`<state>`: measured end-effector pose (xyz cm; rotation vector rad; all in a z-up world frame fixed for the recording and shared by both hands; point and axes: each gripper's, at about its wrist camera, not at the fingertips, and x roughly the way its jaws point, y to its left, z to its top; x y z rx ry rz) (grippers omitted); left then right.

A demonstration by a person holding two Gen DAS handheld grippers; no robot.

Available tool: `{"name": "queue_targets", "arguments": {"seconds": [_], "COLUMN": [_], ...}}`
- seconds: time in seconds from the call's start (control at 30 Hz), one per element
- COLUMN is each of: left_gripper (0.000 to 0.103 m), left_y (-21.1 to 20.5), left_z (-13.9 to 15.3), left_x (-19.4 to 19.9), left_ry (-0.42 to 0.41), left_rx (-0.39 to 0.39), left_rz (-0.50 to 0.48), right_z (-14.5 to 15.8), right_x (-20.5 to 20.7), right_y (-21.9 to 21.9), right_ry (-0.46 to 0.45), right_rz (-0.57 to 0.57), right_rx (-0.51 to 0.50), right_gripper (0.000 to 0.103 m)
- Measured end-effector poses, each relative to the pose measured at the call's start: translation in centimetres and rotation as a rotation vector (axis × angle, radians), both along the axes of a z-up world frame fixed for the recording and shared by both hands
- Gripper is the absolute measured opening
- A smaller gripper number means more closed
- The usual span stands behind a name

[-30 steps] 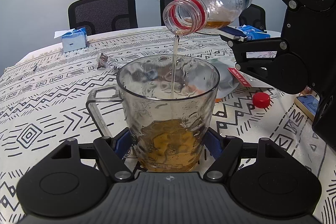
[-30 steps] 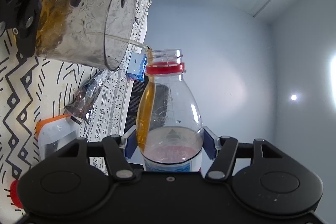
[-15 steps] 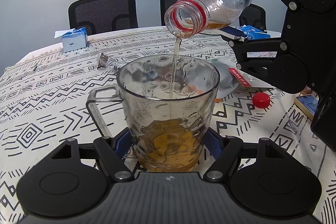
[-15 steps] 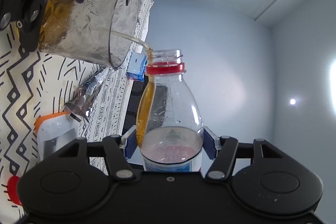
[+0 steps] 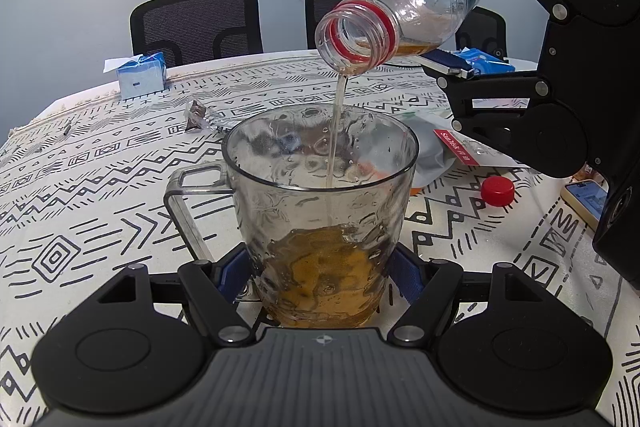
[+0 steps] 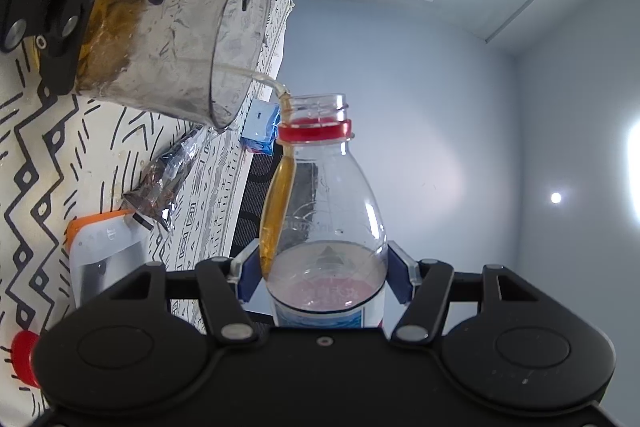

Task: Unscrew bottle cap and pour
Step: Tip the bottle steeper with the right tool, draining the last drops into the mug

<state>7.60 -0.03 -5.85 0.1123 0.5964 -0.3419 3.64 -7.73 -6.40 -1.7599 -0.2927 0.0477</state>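
Nothing shifted: right hand-held gripper [image 6: 322,277] keeps the bottle [image 5: 416,15] clamped, tipped so tea streams into the mug [image 5: 320,211], clamped steady by the left hand-held gripper [image 5: 320,277].

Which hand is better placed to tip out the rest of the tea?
Right. Its tongs grip the tilted bottle, already streaming into the glass mug; the left tongs only steady that mug.

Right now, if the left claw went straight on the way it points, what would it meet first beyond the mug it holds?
Probably the patterned tablecloth just past the glass mug; the left claw points downward, and that stretch looks bare, though depth is unclear.
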Motion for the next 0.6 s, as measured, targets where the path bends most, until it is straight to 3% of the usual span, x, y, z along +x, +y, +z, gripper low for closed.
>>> {"name": "queue_targets", "arguments": {"seconds": [0.6], "left_gripper": [0.071], "left_y": [0.0], "left_z": [0.0], "left_x": [0.0], "left_ry": [0.0], "left_rx": [0.0], "left_rz": [0.0], "right_z": [0.6], "right_x": [-1.4], "right_y": [0.4], "right_ry": [-0.007], "right_rz": [0.0], "right_rx": [-0.031], "right_gripper": [0.065]}}
